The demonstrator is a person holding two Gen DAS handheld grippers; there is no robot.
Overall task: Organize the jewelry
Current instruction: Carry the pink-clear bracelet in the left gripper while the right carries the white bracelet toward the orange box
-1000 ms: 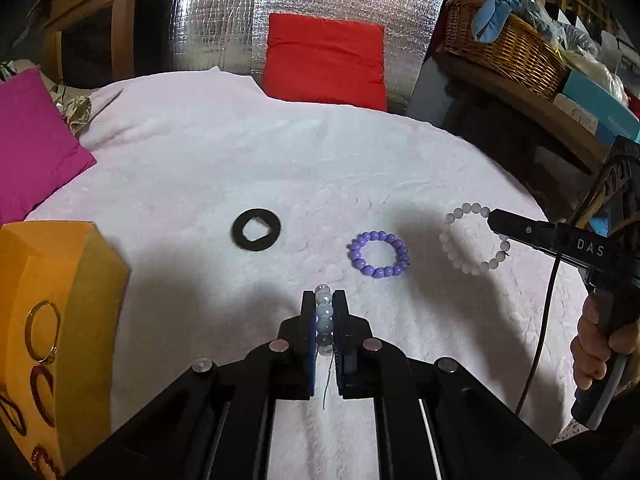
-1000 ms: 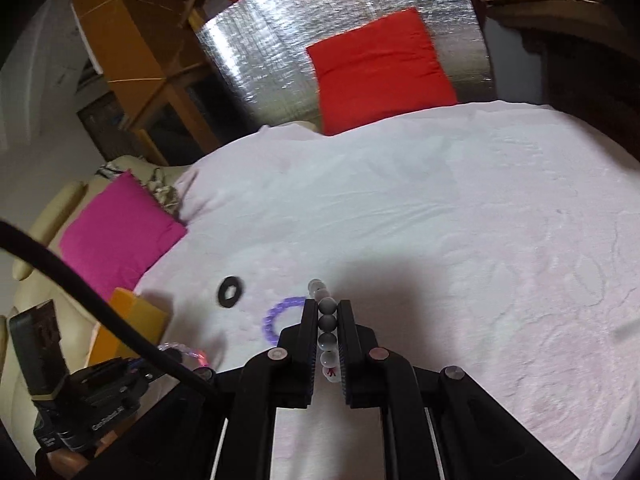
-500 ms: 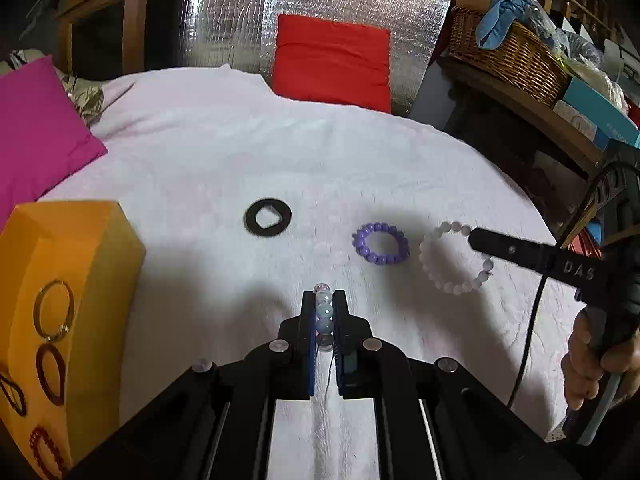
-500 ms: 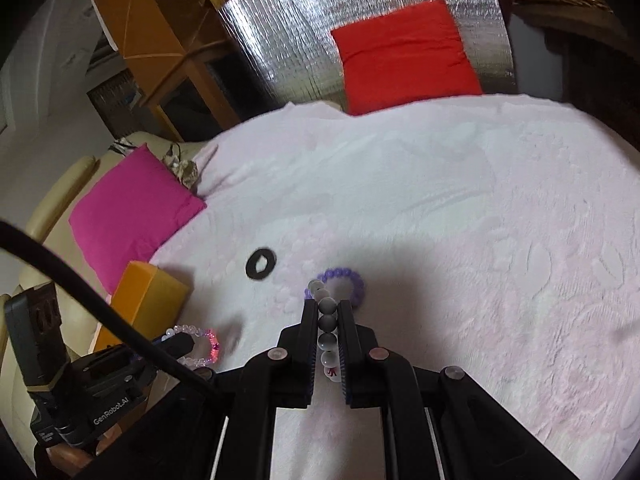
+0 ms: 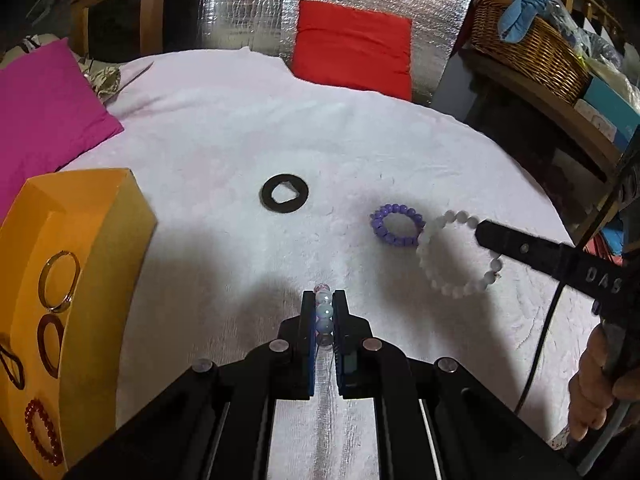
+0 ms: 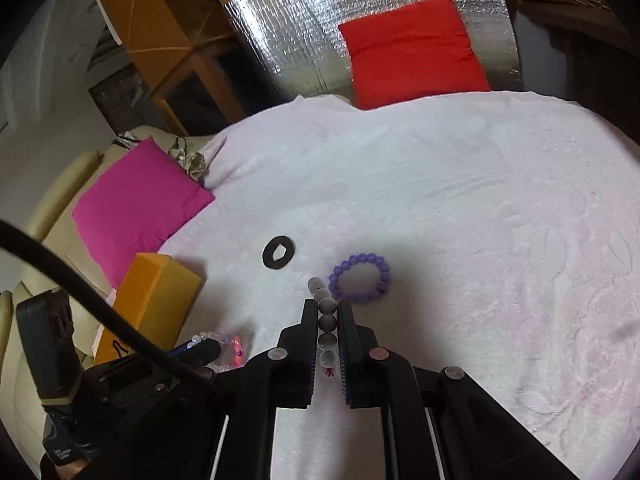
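My left gripper [image 5: 324,300] is shut on a pale clear-and-pink bead bracelet [image 5: 323,312], held above the white cloth [image 5: 240,128]. My right gripper [image 6: 326,308] is shut on a white bead bracelet [image 6: 326,320], which hangs in the air in the left wrist view [image 5: 456,256] just right of the purple bead bracelet [image 5: 396,226] lying on the cloth. A black flat ring [image 5: 285,193] lies further left. An orange box [image 5: 60,280] at the left carries a gold ring [image 5: 58,280], dark rings and a red bead bracelet [image 5: 40,432].
A magenta cushion [image 5: 44,112] lies at the left edge and a red cushion [image 5: 354,54] at the back against silver foil. A wicker basket [image 5: 528,48] stands on a shelf at the right. The right gripper's cable [image 5: 540,344] hangs near the right edge.
Both grippers have drawn left, nearer the orange box. The white bracelet in my right gripper now hangs right beside the purple one. Both grips are unchanged.
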